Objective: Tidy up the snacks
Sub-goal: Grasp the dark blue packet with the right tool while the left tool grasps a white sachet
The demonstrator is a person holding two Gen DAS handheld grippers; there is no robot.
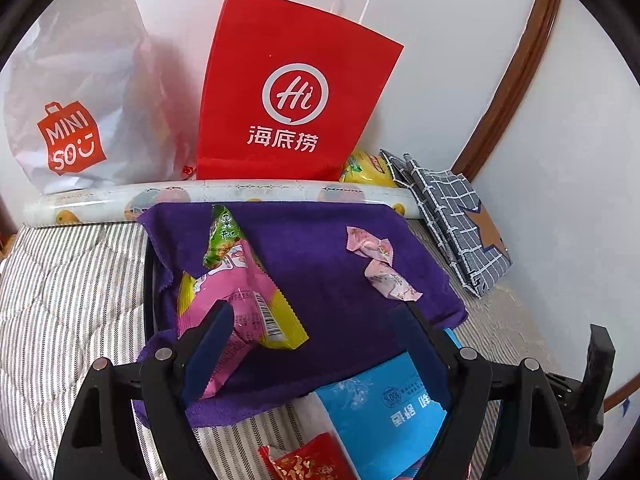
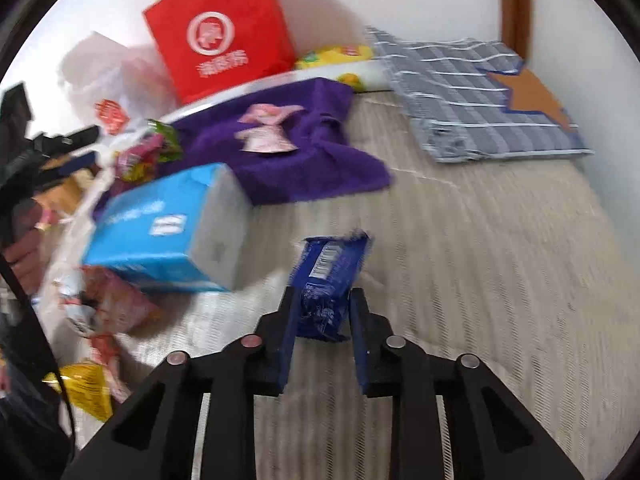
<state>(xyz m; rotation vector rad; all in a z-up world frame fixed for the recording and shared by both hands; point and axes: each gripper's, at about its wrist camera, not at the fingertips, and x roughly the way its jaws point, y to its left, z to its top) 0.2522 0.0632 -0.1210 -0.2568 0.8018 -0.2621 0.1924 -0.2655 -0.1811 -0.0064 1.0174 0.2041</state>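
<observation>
Blue snack pack (image 2: 326,280), clamped in right claw (image 2: 323,316) above the striped bedding (image 2: 460,280).
Pink packet (image 1: 236,312), lying on purple towel (image 1: 320,280) with green packet (image 1: 222,236) and two pink candies (image 1: 380,264); left claw (image 1: 316,328) spread wide over them, one finger against the pink packet. Blue tissue pack (image 1: 380,408) at towel's near edge; red bag (image 1: 292,92) and white bag (image 1: 80,100) behind.
</observation>
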